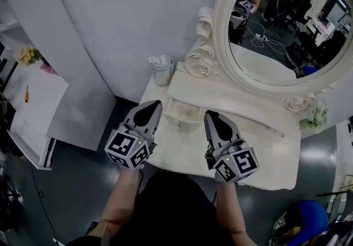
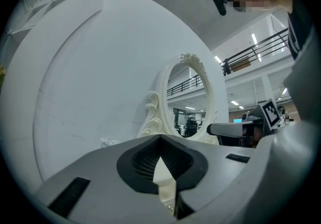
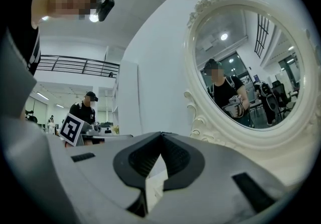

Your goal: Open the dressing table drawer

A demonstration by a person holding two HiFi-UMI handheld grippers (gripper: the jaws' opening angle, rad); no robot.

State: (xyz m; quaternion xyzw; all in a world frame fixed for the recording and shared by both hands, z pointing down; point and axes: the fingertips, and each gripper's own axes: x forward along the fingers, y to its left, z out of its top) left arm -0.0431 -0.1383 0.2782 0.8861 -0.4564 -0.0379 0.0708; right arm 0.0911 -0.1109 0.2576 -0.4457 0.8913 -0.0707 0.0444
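The cream dressing table [image 1: 265, 154] stands against the white wall. A small drawer [image 1: 180, 113] with a little knob [image 1: 179, 124] sits in its raised shelf, and its front looks flush with the shelf. My left gripper [image 1: 156, 105] hovers just left of the drawer, shut with nothing in it. My right gripper [image 1: 212, 113] hovers just right of the drawer, also shut and holding nothing. In the left gripper view the jaws [image 2: 160, 140] meet at their tips and point level at the wall and mirror. In the right gripper view the jaws [image 3: 161, 135] are pressed together the same way.
An oval mirror [image 1: 287, 24] in a carved frame rises behind the table. A pale cup-like container [image 1: 161, 68] stands at the table's back left corner, and a flower sprig [image 1: 317, 118] at the right. A white cabinet [image 1: 33, 107] stands on the left, and a blue object [image 1: 309, 217] lies on the floor at lower right.
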